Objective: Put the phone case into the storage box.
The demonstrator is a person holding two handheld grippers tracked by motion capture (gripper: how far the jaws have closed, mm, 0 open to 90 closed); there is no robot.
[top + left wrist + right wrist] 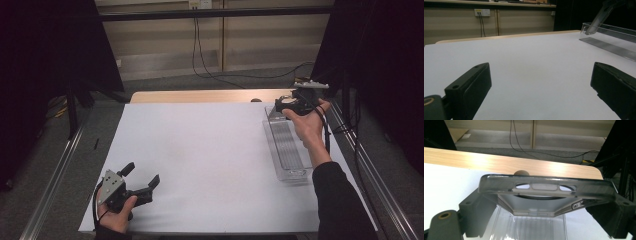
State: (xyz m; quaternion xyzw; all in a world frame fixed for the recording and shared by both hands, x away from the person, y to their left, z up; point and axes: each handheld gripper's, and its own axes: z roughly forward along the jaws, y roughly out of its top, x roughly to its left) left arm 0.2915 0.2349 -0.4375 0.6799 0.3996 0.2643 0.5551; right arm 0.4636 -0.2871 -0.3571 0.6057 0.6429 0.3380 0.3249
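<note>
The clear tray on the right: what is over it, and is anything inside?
The right tool holds a translucent phone case above the tray's far end. The ribbed floor near us looks bare; the case covers the far end, so that part is hidden.

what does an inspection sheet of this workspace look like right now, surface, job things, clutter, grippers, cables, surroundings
surface: white sheet over a wooden table, bare in the middle.
job's things: translucent grey phone case between the right gripper's jaws, above the far end of a clear plastic tray at the table's right side.
clutter: one small dark round thing on the wood behind the case; cannot tell what it is.
grippers: left gripper open, low at the near left corner, holding nothing; right gripper shut on the case.
cables: black cable trailing from the right gripper; wall cables running to the floor.
surroundings: beige panelled wall, wall socket, dark curtains both sides.
</note>
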